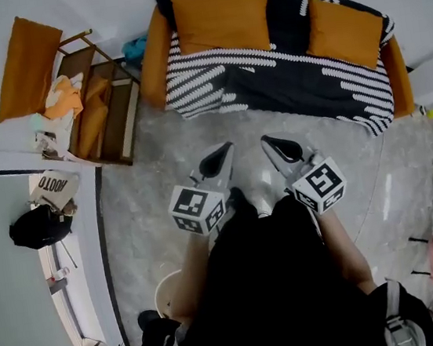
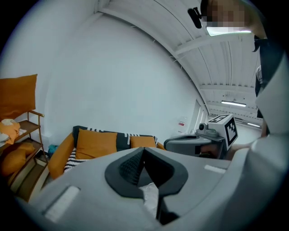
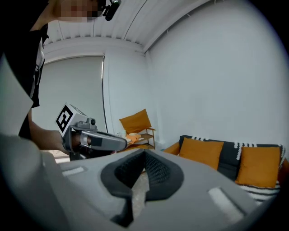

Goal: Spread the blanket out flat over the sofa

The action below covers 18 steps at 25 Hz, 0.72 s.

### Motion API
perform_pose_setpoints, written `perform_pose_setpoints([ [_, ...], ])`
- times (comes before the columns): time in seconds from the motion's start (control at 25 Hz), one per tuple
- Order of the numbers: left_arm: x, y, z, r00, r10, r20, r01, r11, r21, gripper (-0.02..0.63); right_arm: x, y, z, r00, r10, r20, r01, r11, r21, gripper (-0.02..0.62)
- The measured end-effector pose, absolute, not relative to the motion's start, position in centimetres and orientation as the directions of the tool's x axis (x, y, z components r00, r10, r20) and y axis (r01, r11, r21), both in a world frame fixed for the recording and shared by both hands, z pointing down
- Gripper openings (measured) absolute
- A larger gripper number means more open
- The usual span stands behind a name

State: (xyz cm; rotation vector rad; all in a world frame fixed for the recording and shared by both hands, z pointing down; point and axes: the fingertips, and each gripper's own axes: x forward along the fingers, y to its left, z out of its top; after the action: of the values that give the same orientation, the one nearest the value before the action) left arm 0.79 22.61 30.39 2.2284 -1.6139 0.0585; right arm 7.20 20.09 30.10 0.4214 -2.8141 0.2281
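One sofa (image 1: pixel 155 57), one blanket (image 1: pixel 291 79), two sofa cushions (image 1: pixel 222 21) (image 1: pixel 344 31).

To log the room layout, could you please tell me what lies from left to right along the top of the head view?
Loose orange cushion → wooden rack → sofa's left cushion → sofa's right cushion.

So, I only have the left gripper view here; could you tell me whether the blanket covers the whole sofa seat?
Observer: In the head view the blanket, black with white stripes, lies across the back and seat of the sofa and hangs over its front.
Operator: Thank you. Is the right gripper holding anything?
Observer: No. The right gripper view shows the right gripper with its jaws together and nothing between them.
Operator: And are the grippers touching the blanket?
Observer: No. From above, the left gripper and the right one are both over bare grey floor, short of the blanket's front edge.
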Motion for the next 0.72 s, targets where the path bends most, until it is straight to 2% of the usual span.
perform_pose_setpoints([
  [0.32,-1.8,21.6,33.3,0.387,-0.87,0.305,-0.901,-0.287,0.326,0.003,5.7,18.5,33.1,-0.852,-0.331,0.407,-0.402,0.91,-0.1,0.003],
  [0.72,-3.3,17.4,36.4,0.384,-0.848,0.365,-0.905,-0.267,0.332,0.003,4.0,14.4,36.2,-0.852,-0.293,0.434,-0.395,0.904,-0.165,0.003],
])
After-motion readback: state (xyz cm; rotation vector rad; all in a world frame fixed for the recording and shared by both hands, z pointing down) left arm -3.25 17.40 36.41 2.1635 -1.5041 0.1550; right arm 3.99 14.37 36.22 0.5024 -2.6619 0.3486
